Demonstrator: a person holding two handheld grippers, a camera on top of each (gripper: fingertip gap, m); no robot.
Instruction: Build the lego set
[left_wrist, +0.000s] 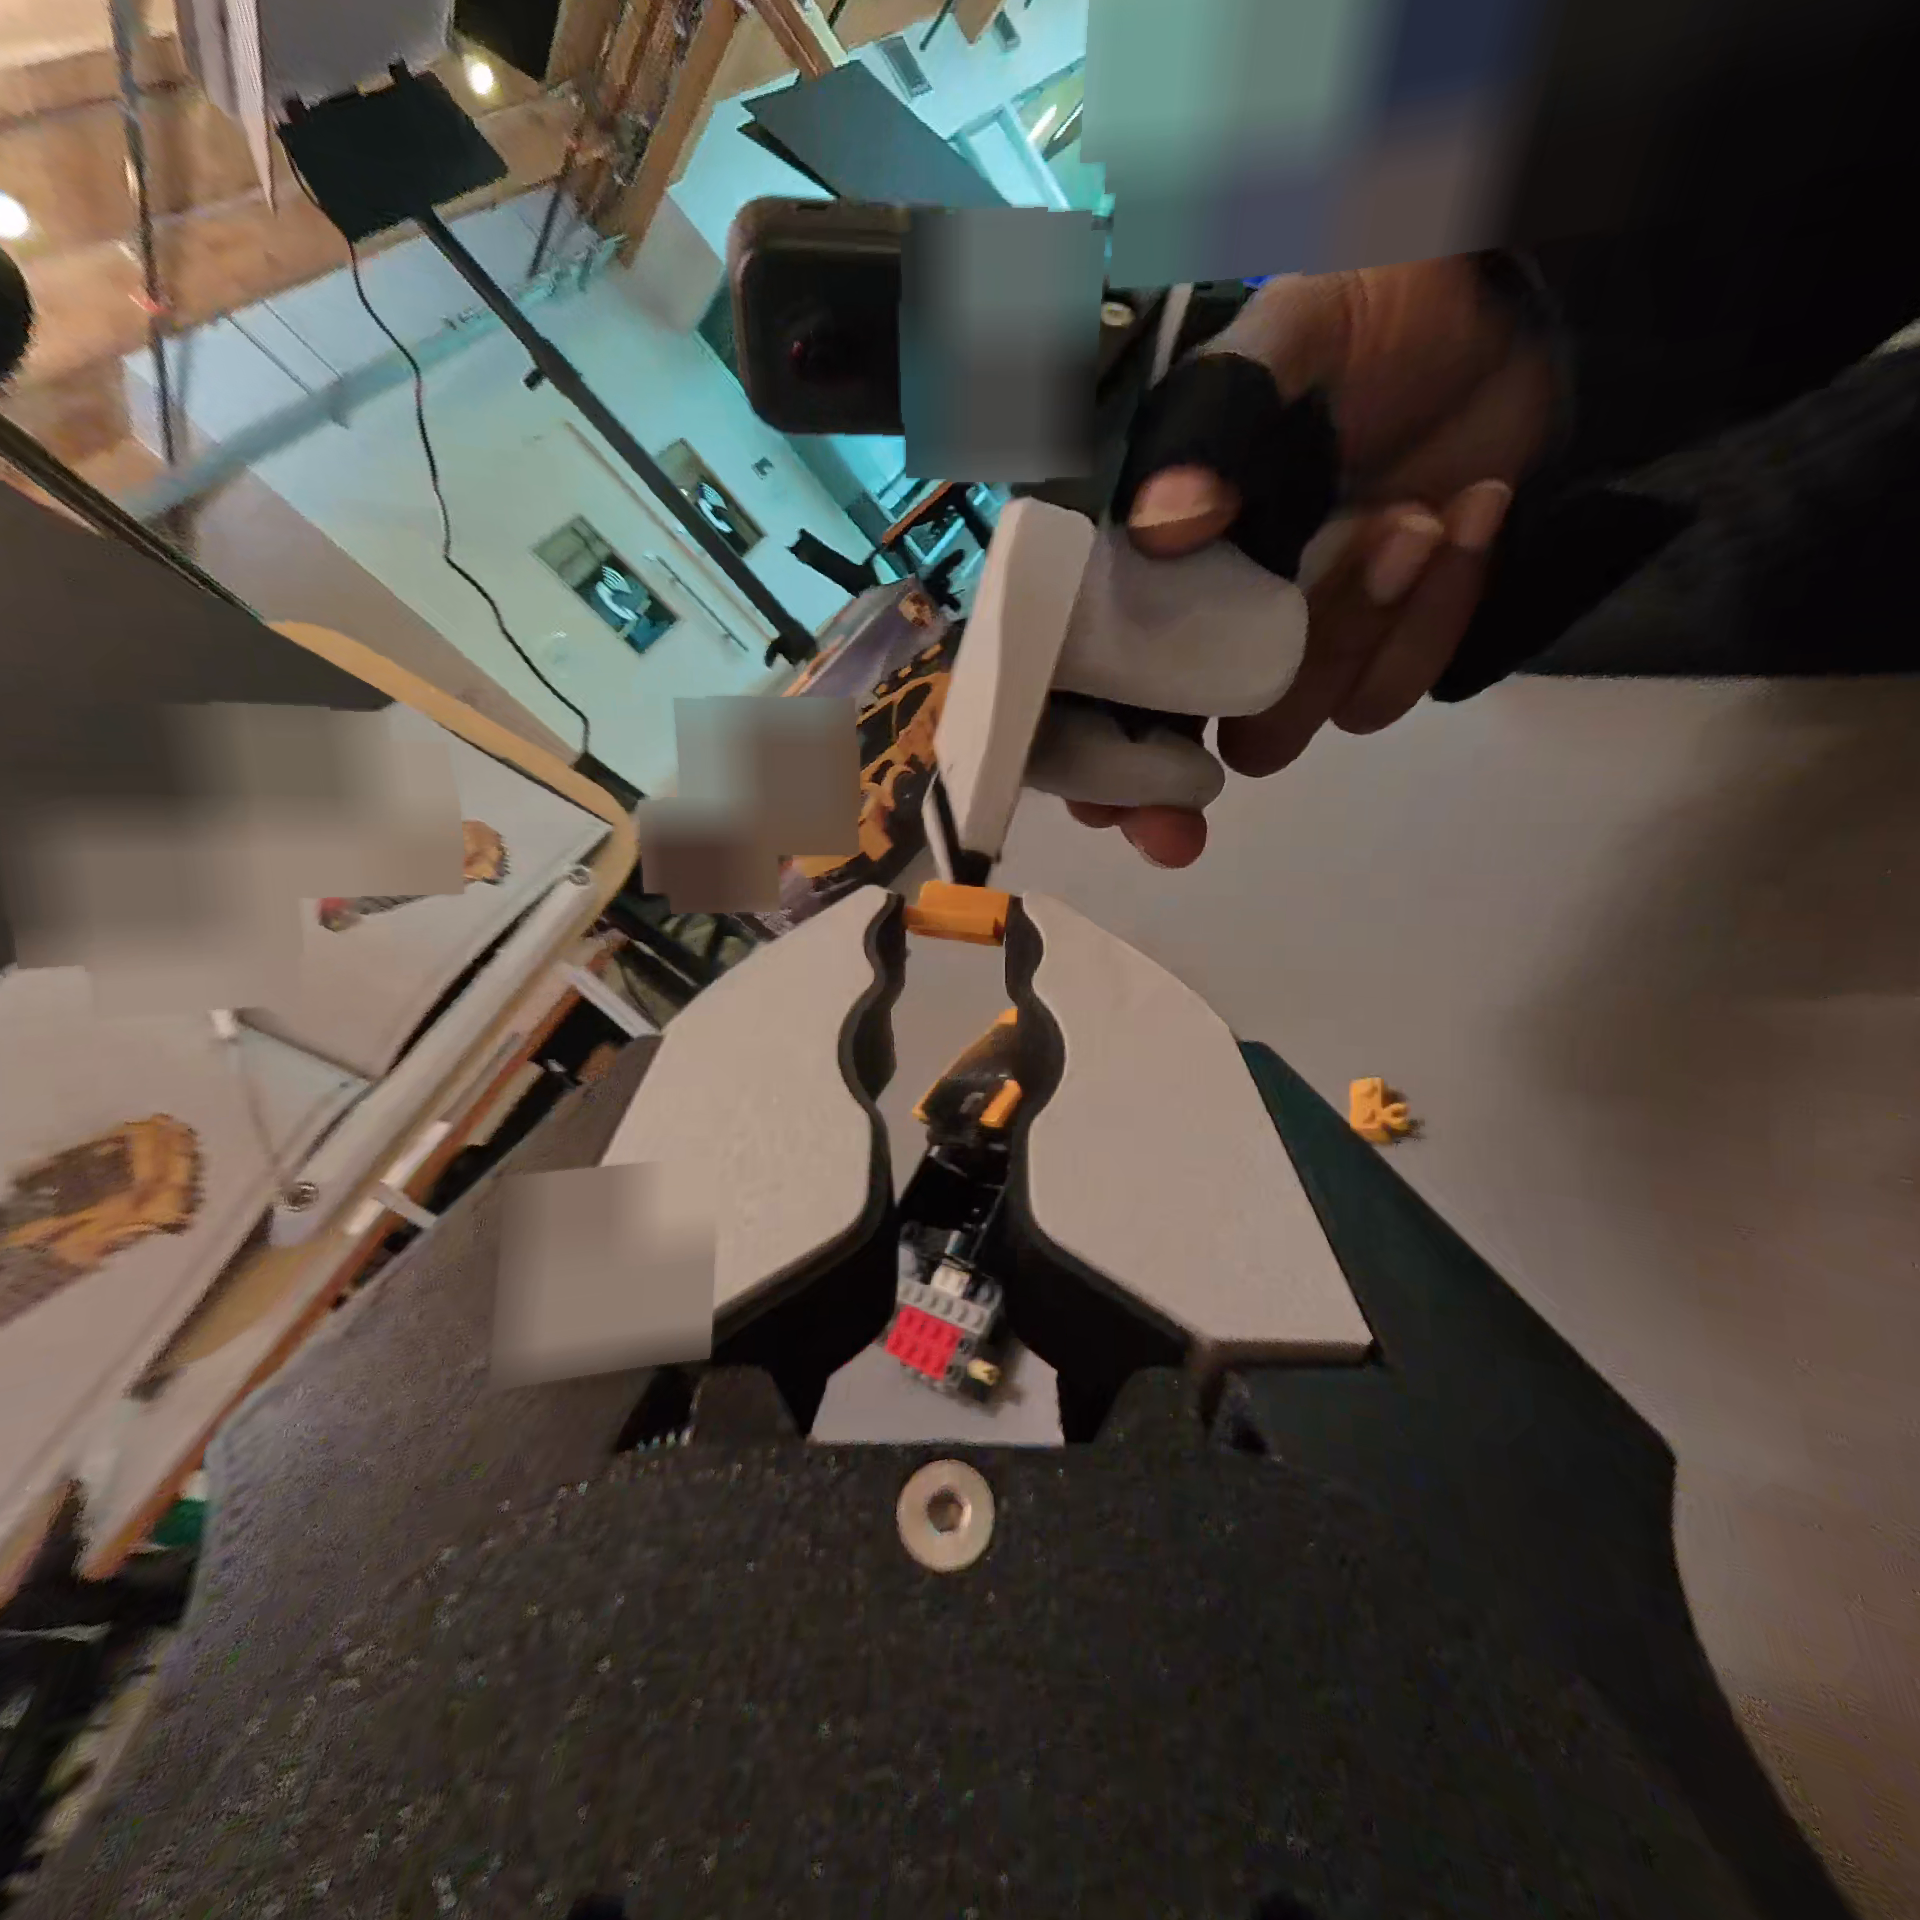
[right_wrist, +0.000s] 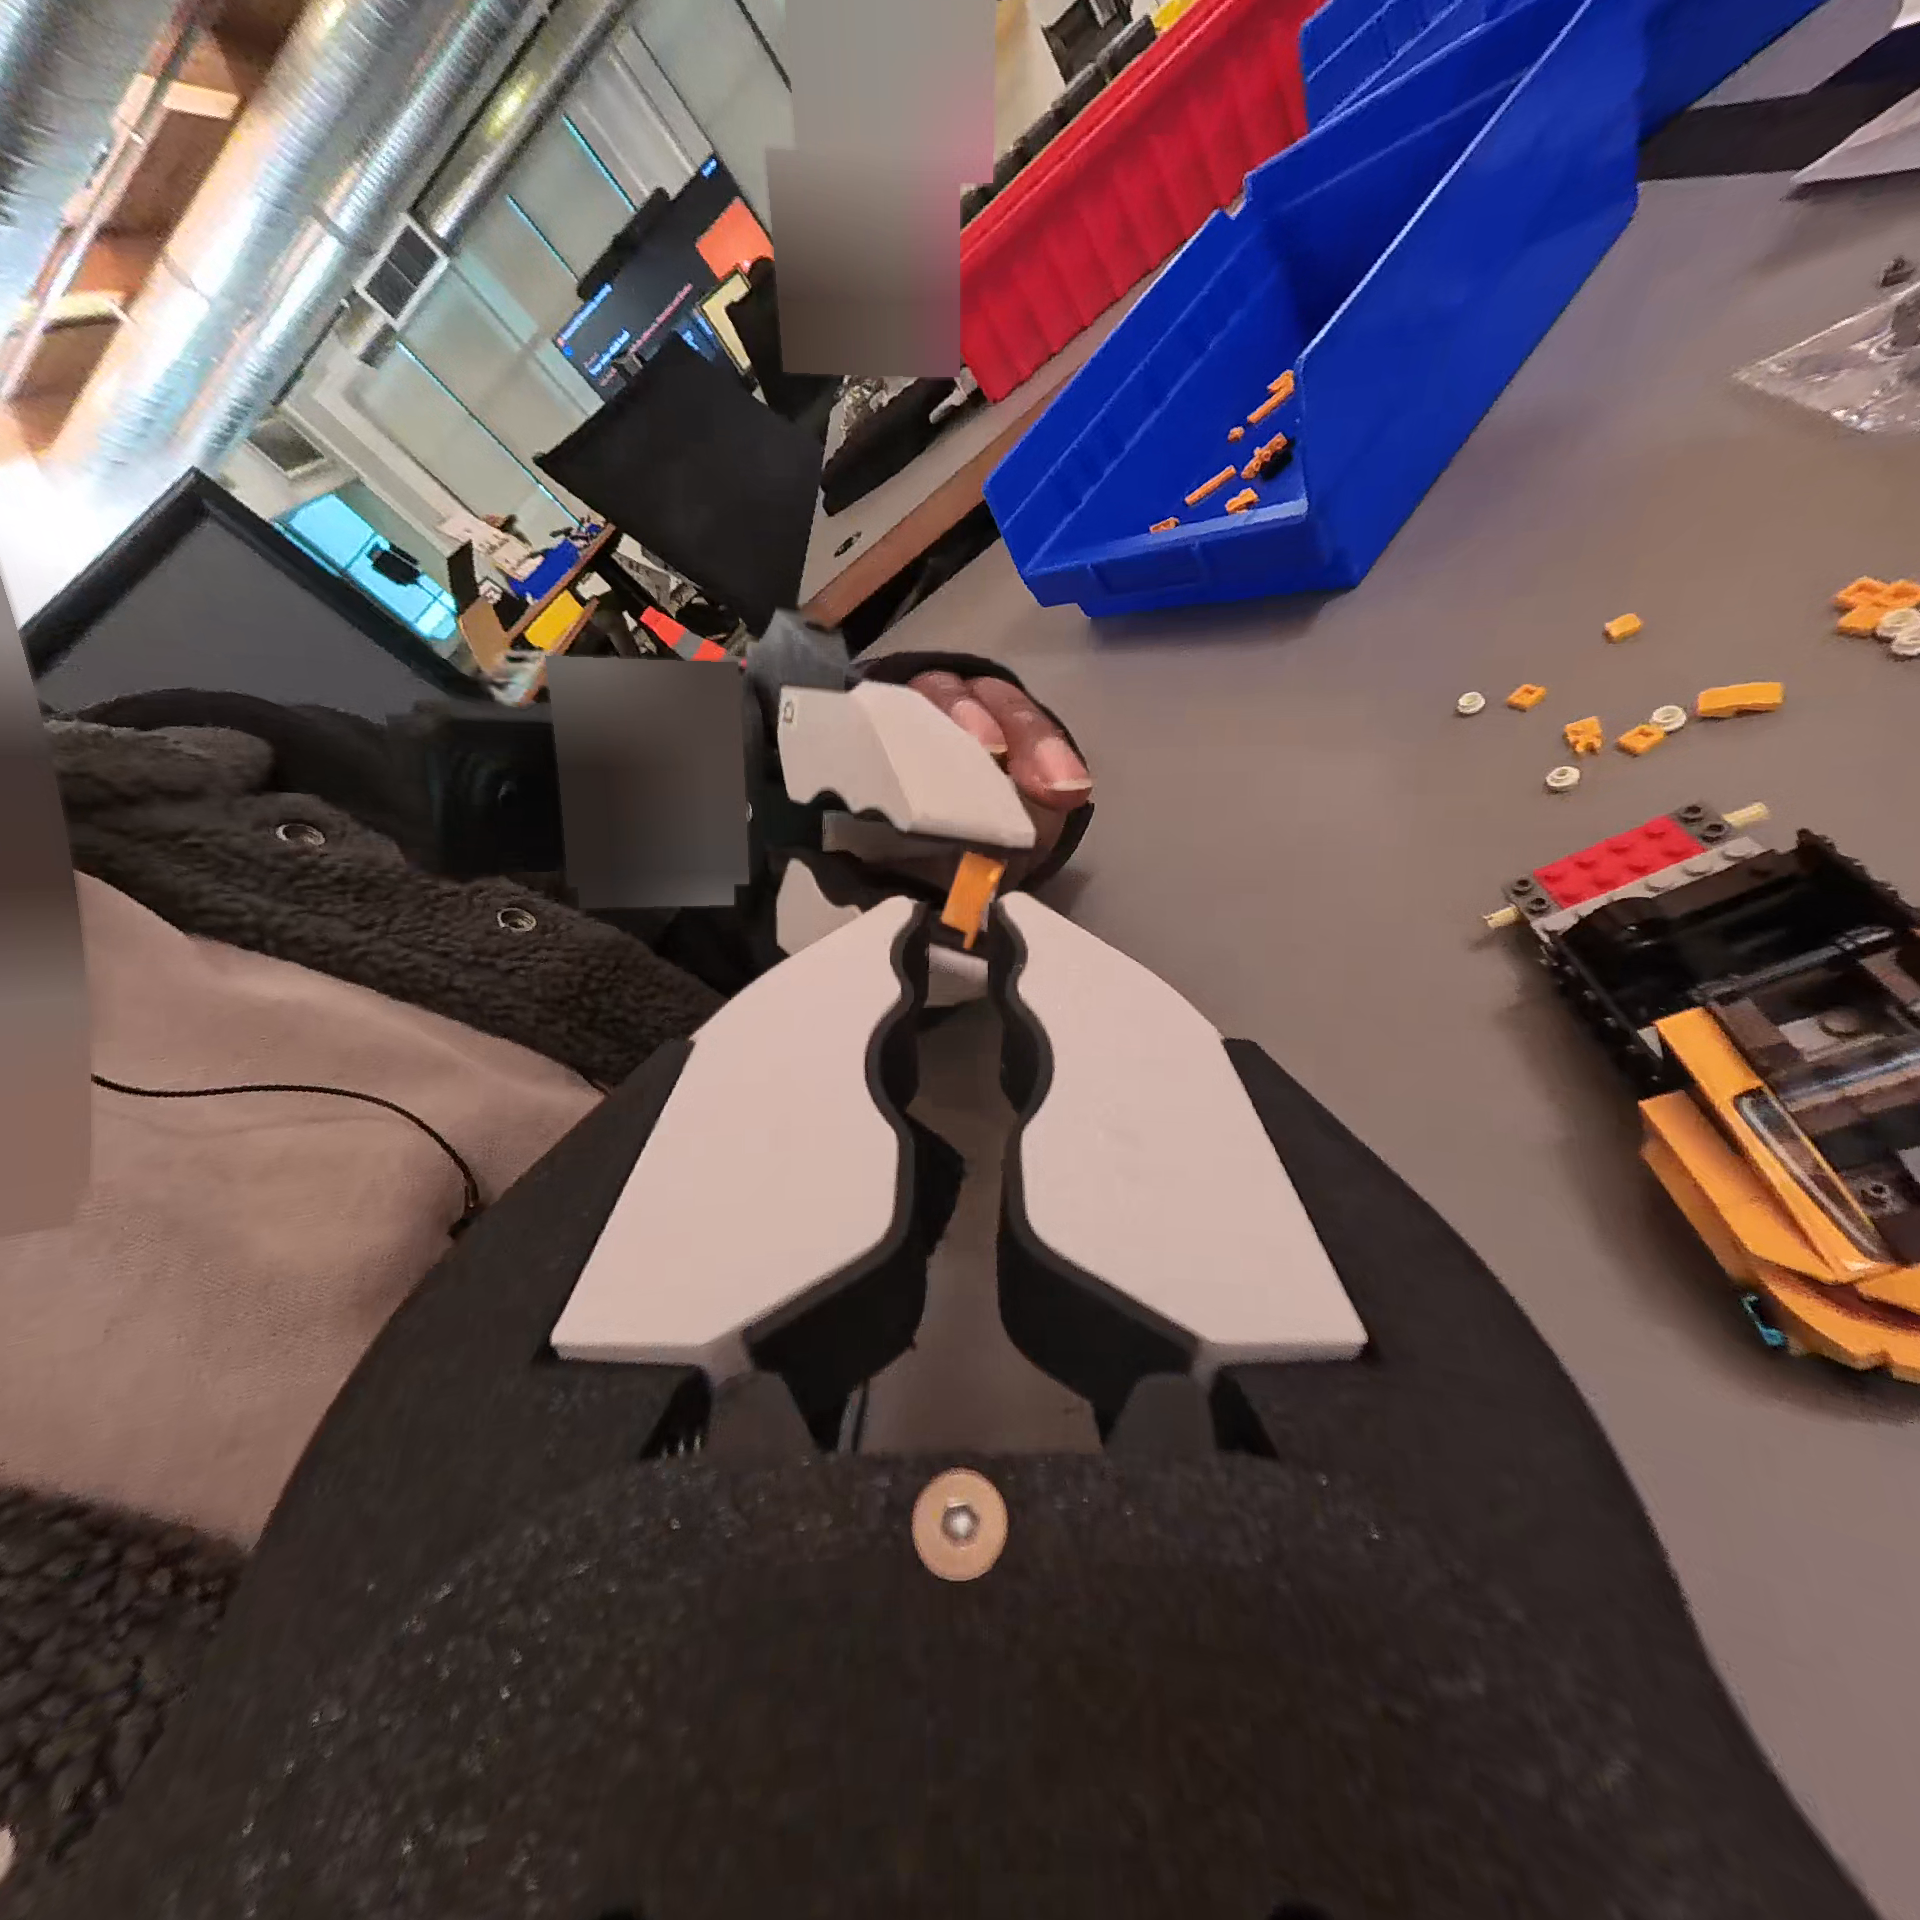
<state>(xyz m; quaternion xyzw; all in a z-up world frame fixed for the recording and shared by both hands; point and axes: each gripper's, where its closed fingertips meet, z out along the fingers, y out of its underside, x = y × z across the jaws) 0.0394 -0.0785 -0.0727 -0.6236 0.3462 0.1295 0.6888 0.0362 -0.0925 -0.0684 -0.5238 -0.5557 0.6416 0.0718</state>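
Observation:
My left gripper (left_wrist: 956, 920) is shut on a small orange piece (left_wrist: 956, 917), clamped end to end between its tips above the table. My right gripper (left_wrist: 968, 868) comes down from above, and its tips sit at the piece's top edge. In the right wrist view the orange piece (right_wrist: 974, 899) stands between my right gripper's (right_wrist: 961, 920) narrowly parted tips, and the left gripper (right_wrist: 997, 847) holds it from behind. Whether the right tips press on the piece is unclear. The part-built black and orange car (right_wrist: 1766, 1091), with a red plate, lies on the table; it also shows below my left fingers (left_wrist: 951, 1320).
A blue bin (right_wrist: 1351, 343) holding small orange parts (right_wrist: 1247, 457) and a red bin (right_wrist: 1091, 229) stand at the back. Loose orange and white pieces (right_wrist: 1621, 717) lie near the car, and one orange piece (left_wrist: 1377, 1112) lies apart. A plastic bag (right_wrist: 1849, 364) lies far right. Instruction pages (left_wrist: 104, 1195) stand left. Less than 4 cm separates the two grippers' tips.

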